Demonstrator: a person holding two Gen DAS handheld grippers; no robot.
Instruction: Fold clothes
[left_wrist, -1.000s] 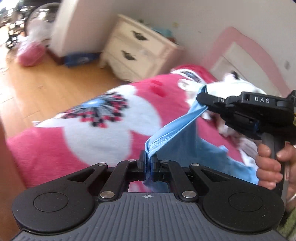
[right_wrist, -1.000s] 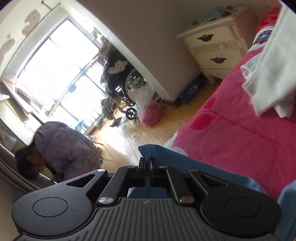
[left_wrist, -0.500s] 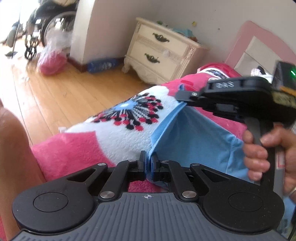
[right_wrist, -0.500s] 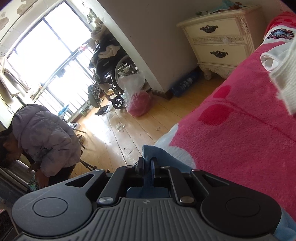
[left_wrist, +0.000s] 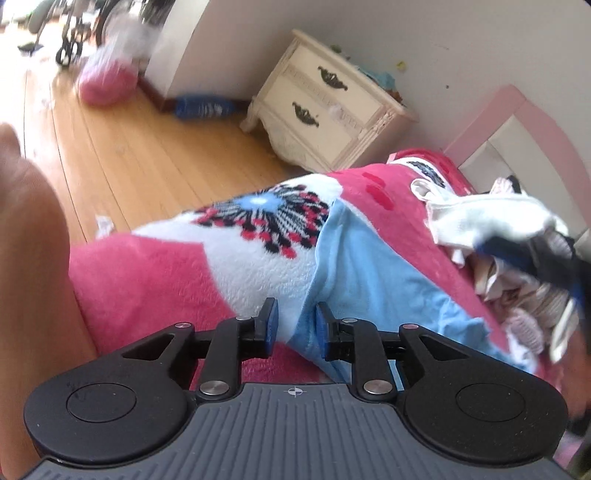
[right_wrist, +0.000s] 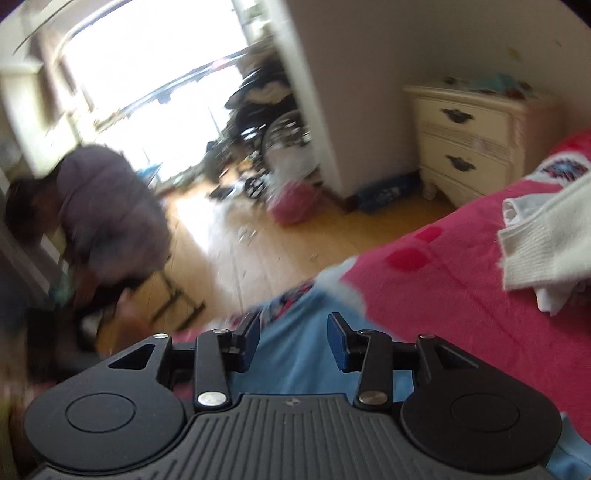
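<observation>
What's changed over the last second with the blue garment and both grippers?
Both grippers have let go. The left gripper and right gripper, each clamped on an edge of the blue garment a second ago, now have their jaws open. The garment, which was held up stretched between them, has dropped and lies flat on the pink blanket. The white clothes pile and nightstand are unchanged.

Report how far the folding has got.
Done: the blue garment lies laid down on the pink blanket. In hand: nothing; the left gripper and right gripper are both open above it. Left: the pile of clothes beside it looks unfolded.
</observation>
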